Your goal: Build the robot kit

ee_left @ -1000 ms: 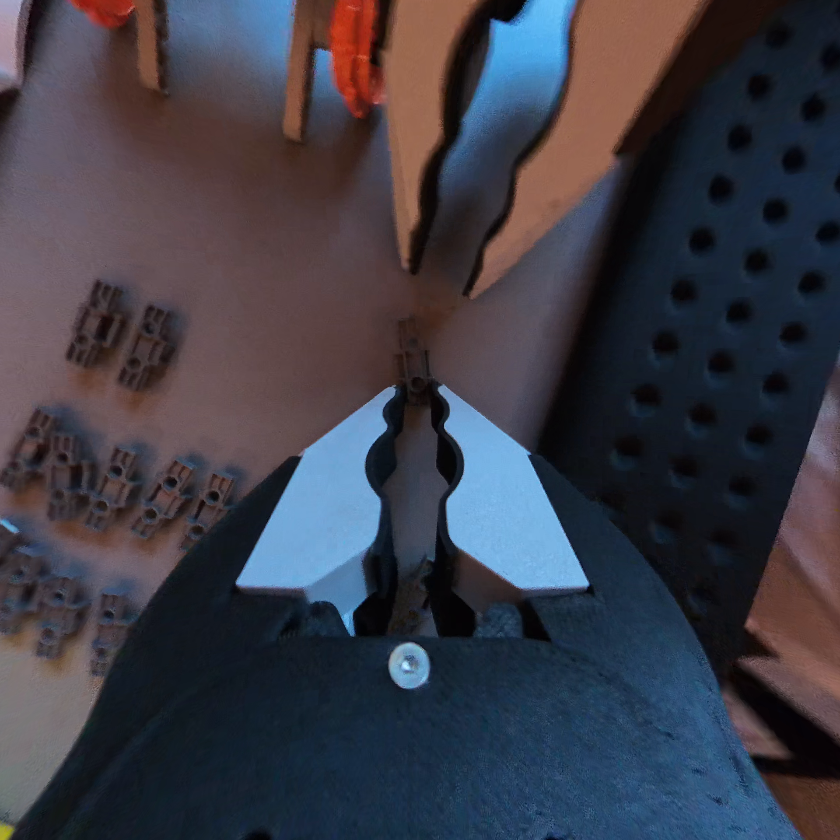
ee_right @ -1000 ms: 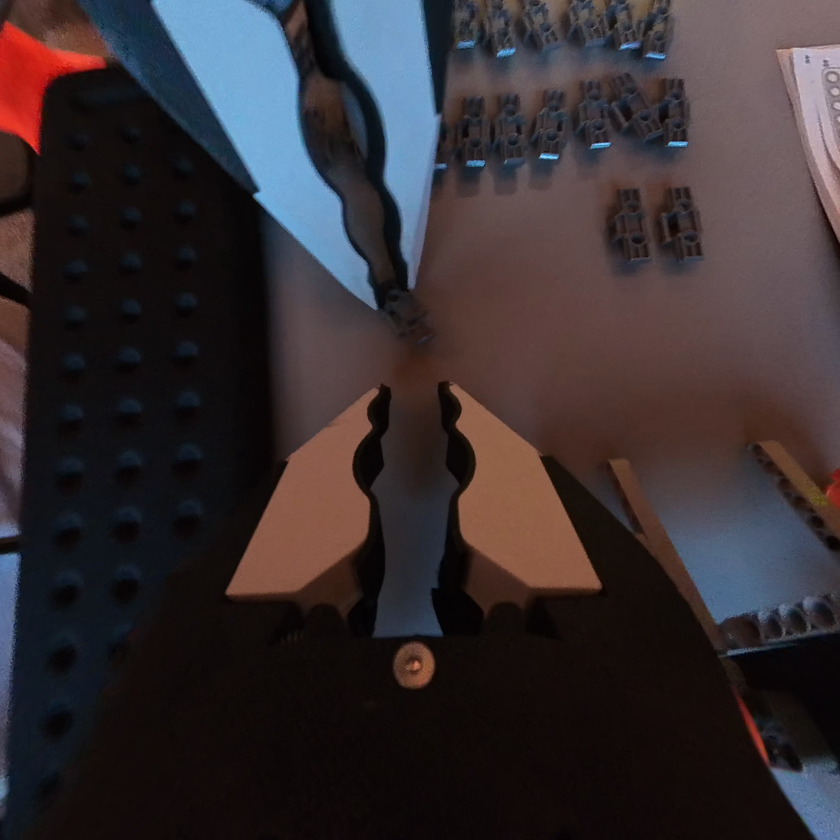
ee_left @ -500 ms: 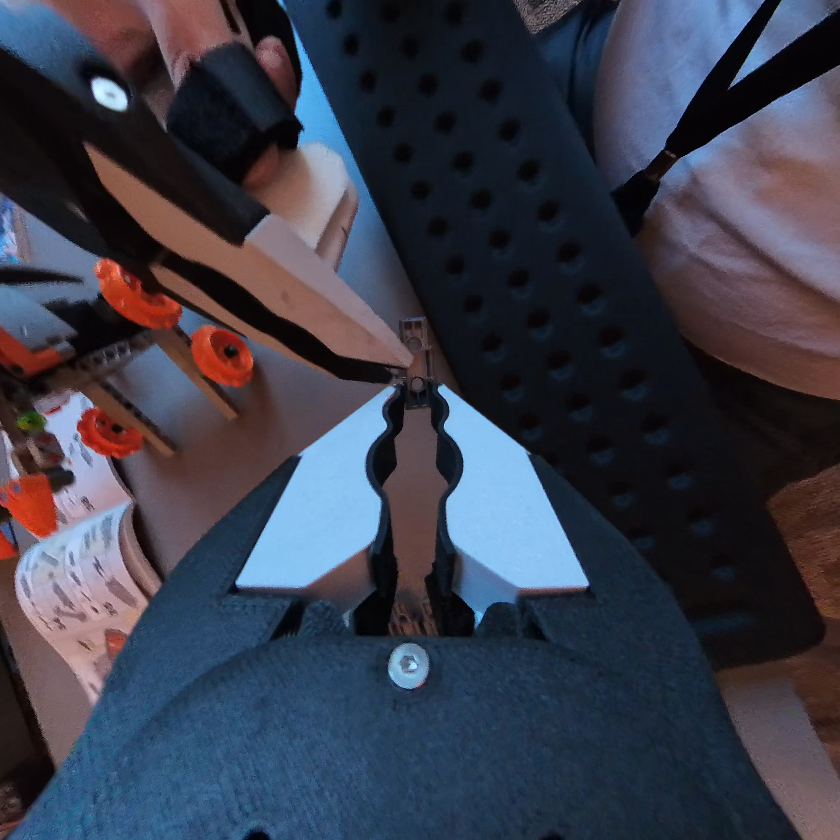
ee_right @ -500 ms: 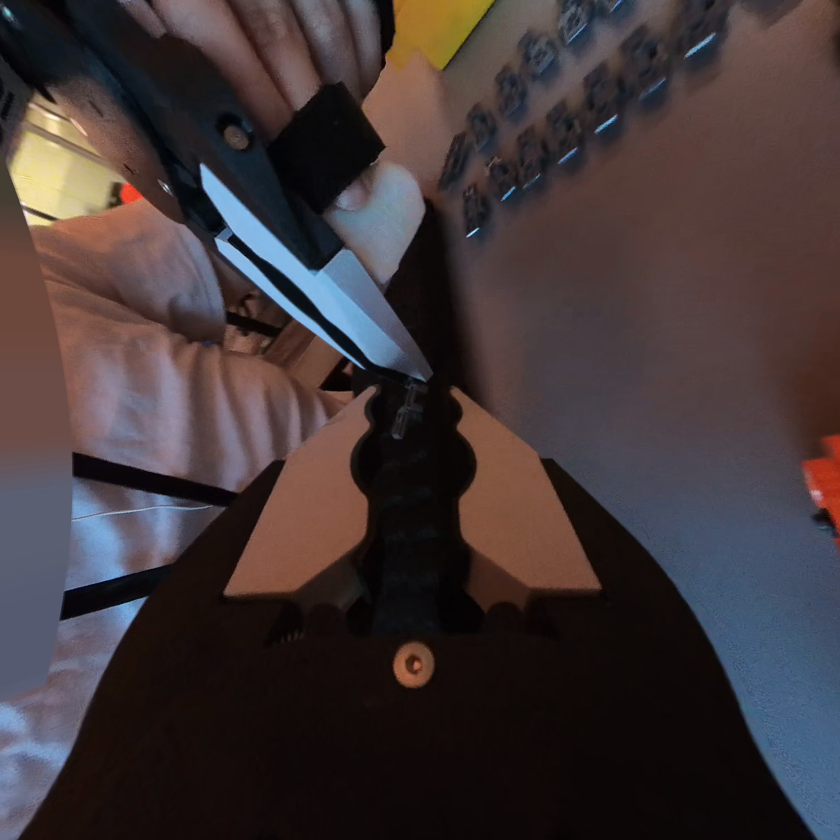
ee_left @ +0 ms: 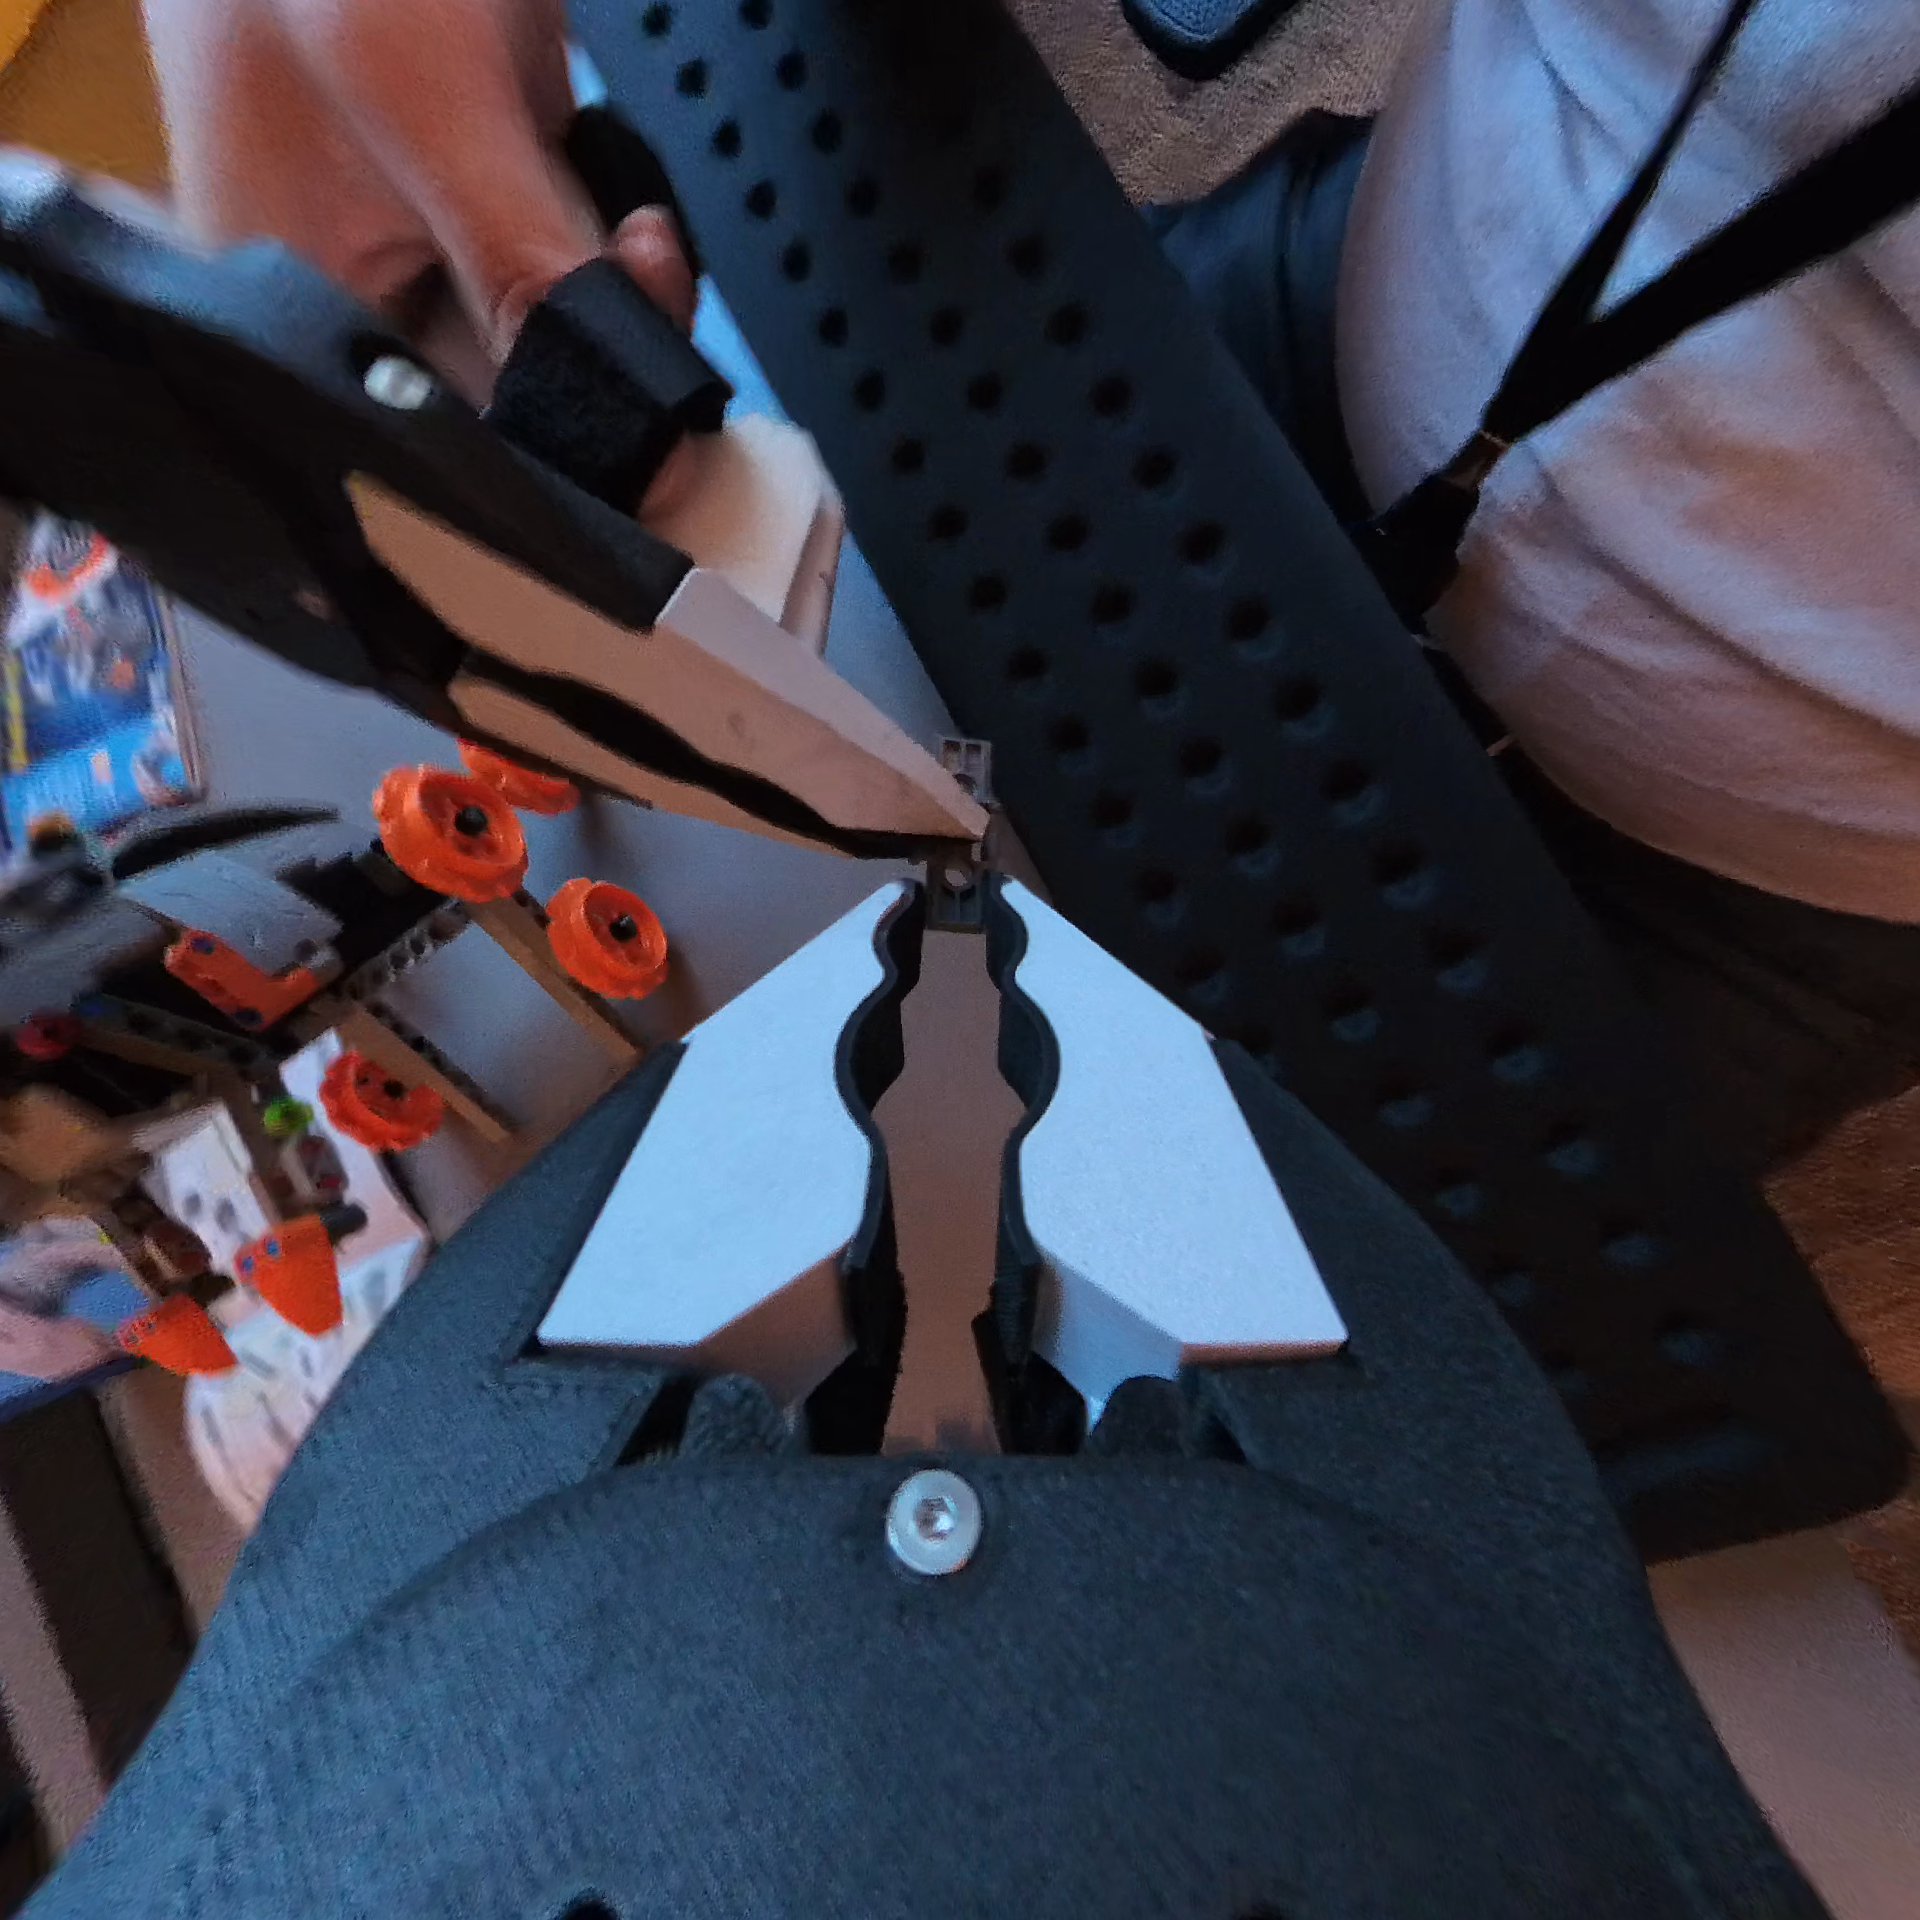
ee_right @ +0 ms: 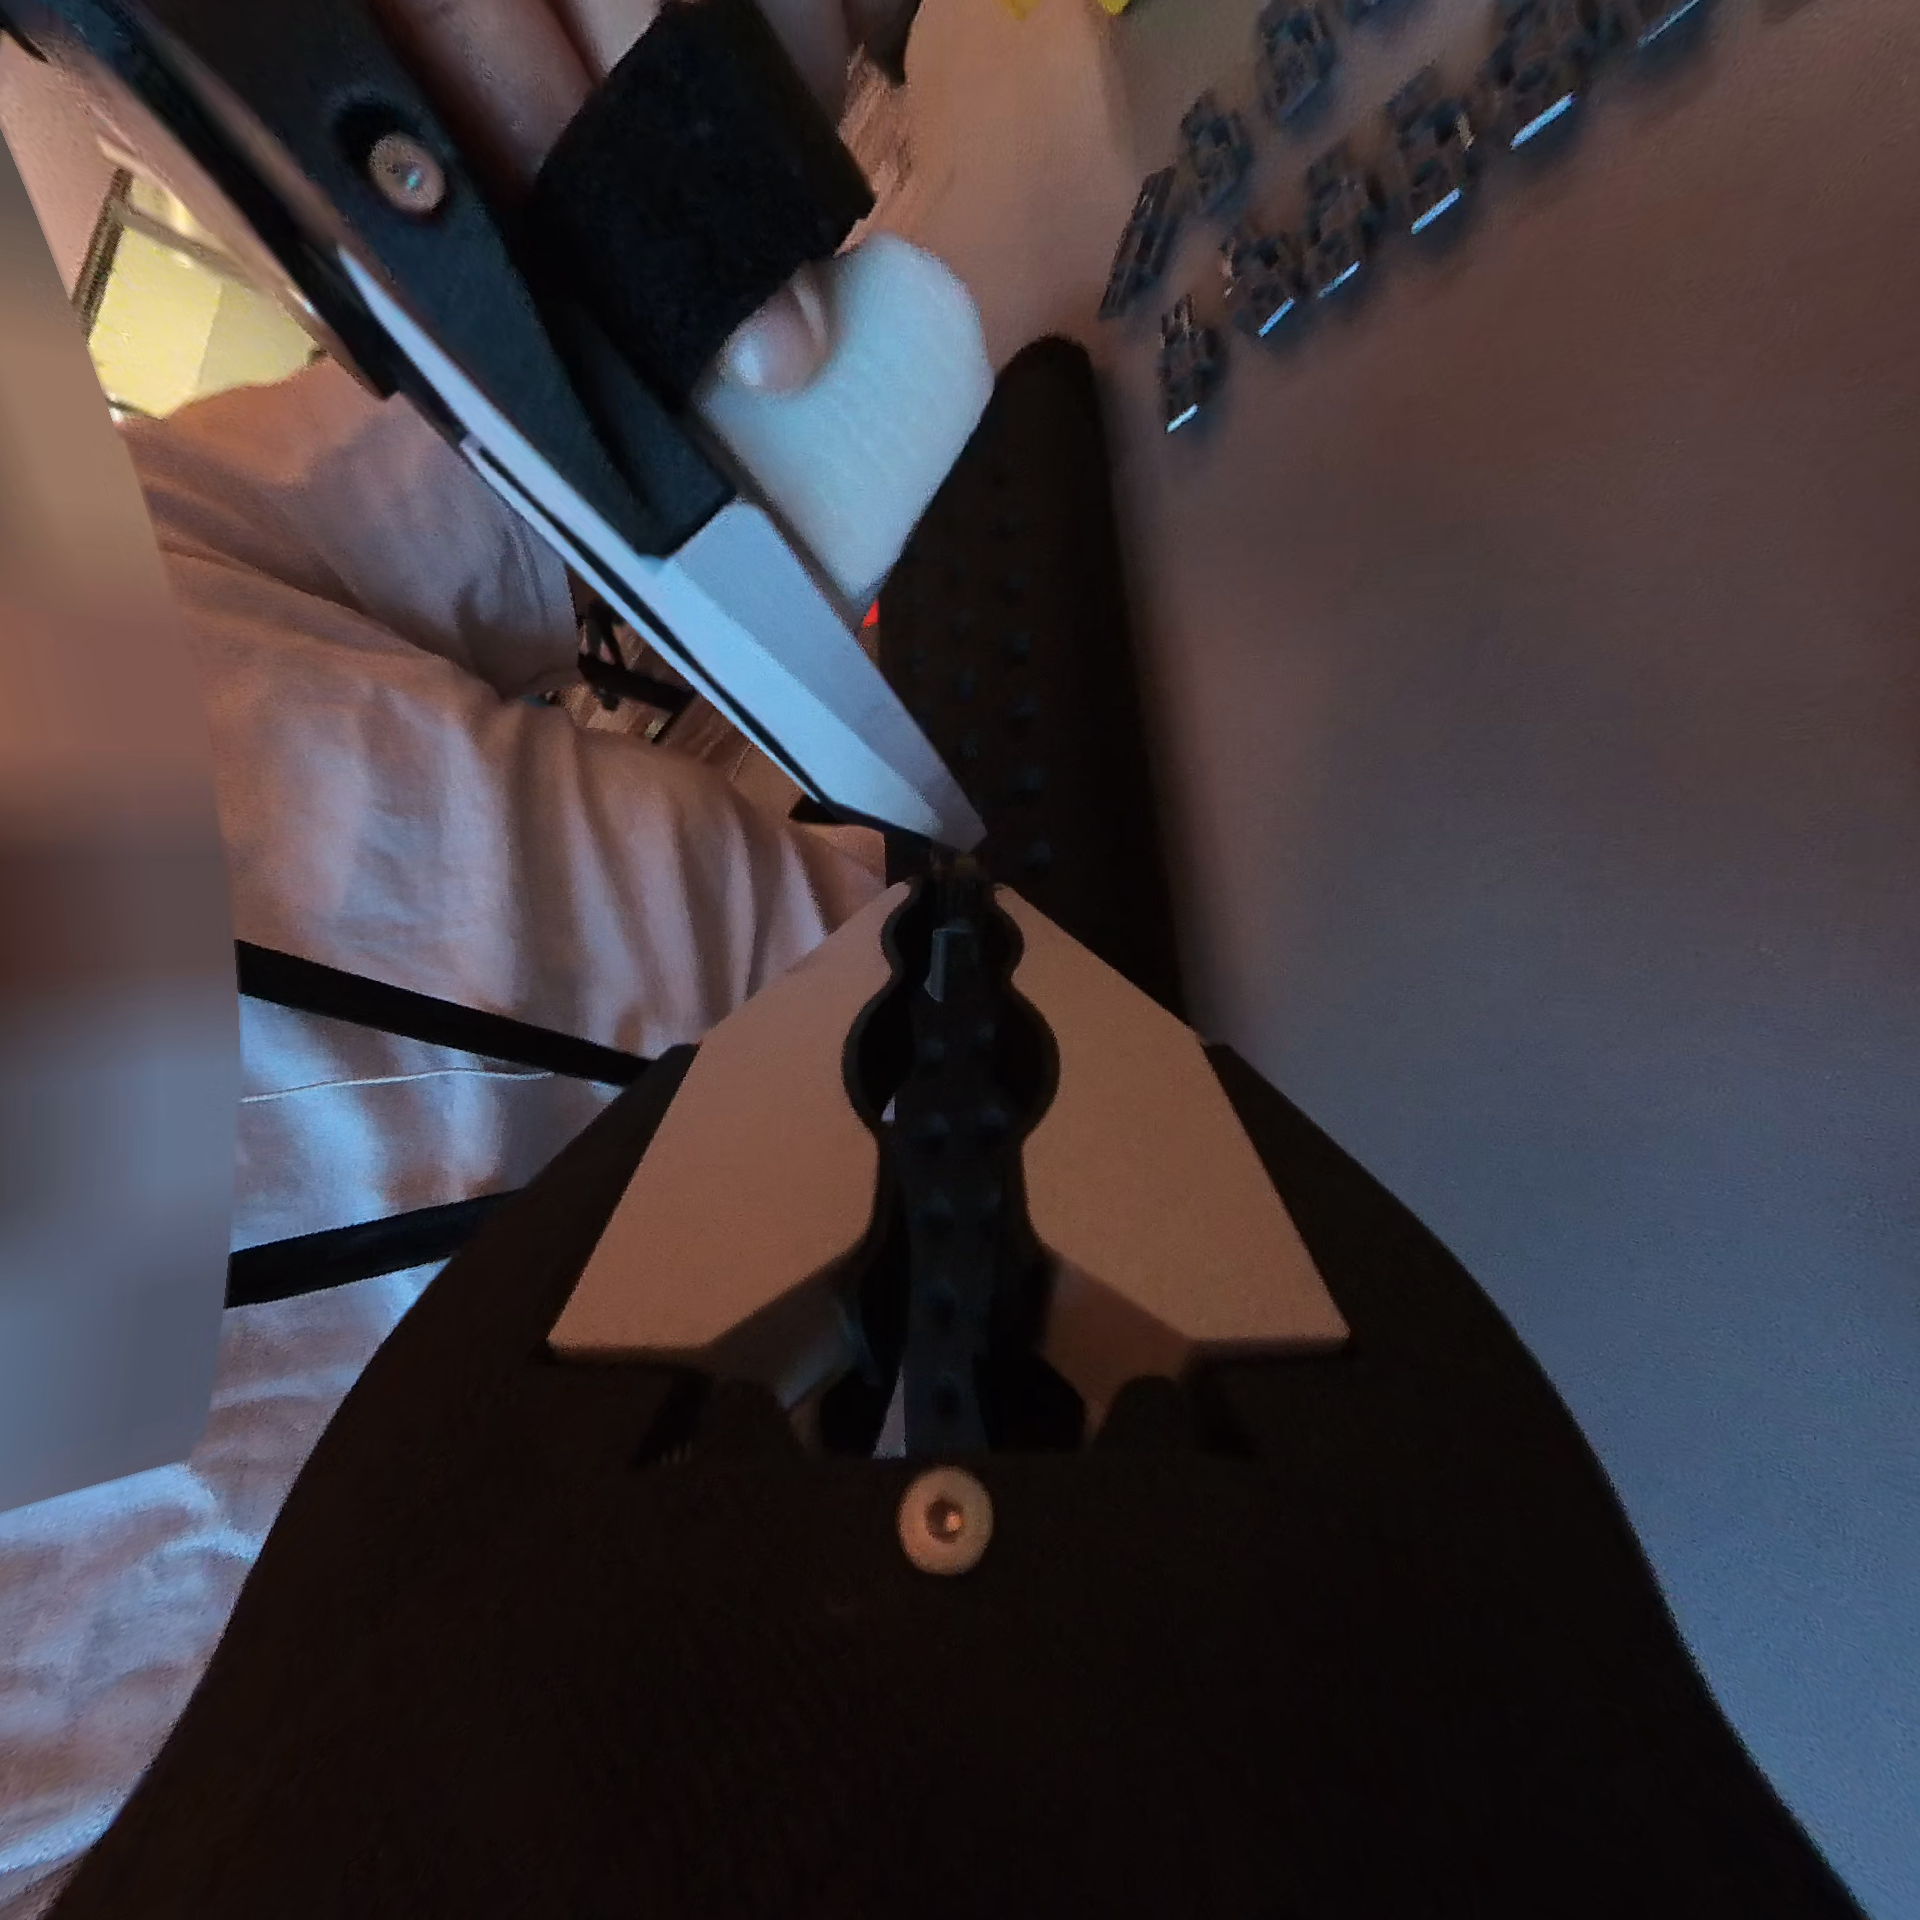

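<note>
Left gripper (ee_left: pixel 954 914) is clamped by its very tips on a small grey connector (ee_left: pixel 958 896), which is held up in the air in front of a black perforated plate (ee_left: pixel 1143 623). Right gripper (ee_right: pixel 951 894) comes in at a steep angle from the side, its tips nearly together on the same connector. It looks pinched there, though the dim right wrist view makes this hard to confirm. Only the tips hold the piece, so I judge it needs a steady squeeze and no twisting between the two tools. A hand (ee_left: pixel 623 312) with a black strap works the right gripper. Rows of loose grey pieces (ee_right: pixel 1330 208) lie on the table (ee_right: pixel 1558 727), well apart. A build with orange wheels (ee_left: pixel 449 831) sits off to the side.
</note>
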The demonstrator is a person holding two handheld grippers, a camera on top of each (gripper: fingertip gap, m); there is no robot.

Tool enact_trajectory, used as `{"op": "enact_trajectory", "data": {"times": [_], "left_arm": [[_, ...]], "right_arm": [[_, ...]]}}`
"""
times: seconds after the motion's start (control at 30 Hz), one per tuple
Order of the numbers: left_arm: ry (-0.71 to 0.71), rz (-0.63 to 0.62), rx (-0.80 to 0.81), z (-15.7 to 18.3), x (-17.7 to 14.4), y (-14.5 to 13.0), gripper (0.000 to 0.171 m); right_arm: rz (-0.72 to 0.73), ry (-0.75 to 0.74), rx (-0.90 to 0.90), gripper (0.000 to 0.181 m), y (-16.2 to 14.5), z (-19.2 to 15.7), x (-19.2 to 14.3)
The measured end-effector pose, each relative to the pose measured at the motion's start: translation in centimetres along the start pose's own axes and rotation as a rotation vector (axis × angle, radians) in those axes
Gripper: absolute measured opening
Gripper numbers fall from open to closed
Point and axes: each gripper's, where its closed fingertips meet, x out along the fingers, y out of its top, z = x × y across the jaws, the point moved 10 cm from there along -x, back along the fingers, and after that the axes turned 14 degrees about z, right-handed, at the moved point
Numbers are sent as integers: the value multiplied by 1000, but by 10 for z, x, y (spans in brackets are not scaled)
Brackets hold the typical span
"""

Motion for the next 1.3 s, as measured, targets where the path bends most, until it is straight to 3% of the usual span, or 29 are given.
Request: {"op": "enact_trajectory", "data": {"times": [0.1, 0.23, 0.3, 0.43, 0.5, 0.57, 0.67, 0.83, 0.87, 0.9, 0.97, 1.03, 1.07, 1.17, 1.3], "left_arm": [[144, 102, -225, -19, -19, -7, 24], [296, 544, -622, -34, -51, -20, 20], [318, 665, -774, -37, -52, -27, 16], [283, 729, -955, -41, -39, -38, 13], [196, 811, -1010, -43, -37, -41, 2], [117, 852, -1087, -46, -35, -46, 1], [38, 810, -1122, -47, -31, -51, 1], [59, 725, -1051, -46, -35, -52, 6], [109, 690, -1038, -46, -46, -56, 28], [224, 635, -992, -46, -64, -65, 37], [547, 504, -808, -42, -97, -91, 22], [674, 490, -701, -35, -109, -109, 16], [647, 462, -732, -37, -106, -115, 16], [533, 207, -957, -51, -85, -136, 14], [525, -29, -772, -62, -58, -151, 26]], "right_arm": [[159, 4, -6, 6, 8, -1, -13], [442, 49, 4, 5, 16, -3, -36], [502, 53, -7, 5, 17, -4, -40], [535, 49, -32, 5, 23, -7, -42], [522, 48, -39, 6, 24, -8, -41], [518, 57, -41, 6, 24, -9, -41], [470, 36, -57, 8, 21, -7, -37], [446, 47, -44, 6, 19, -4, -33], [466, 58, -37, 5, 20, -5, -35], [493, 52, -42, 5, 22, -6, -40], [524, 8, -79, 6, 23, -6, -54], [541, -49, -113, 6, 24, -3, -65], [550, -66, -124, 6, 24, -1, -68], [560, -72, -143, 6, 25, 5, -71], [540, -91, -168, 6, 20, 8, -69]]}}
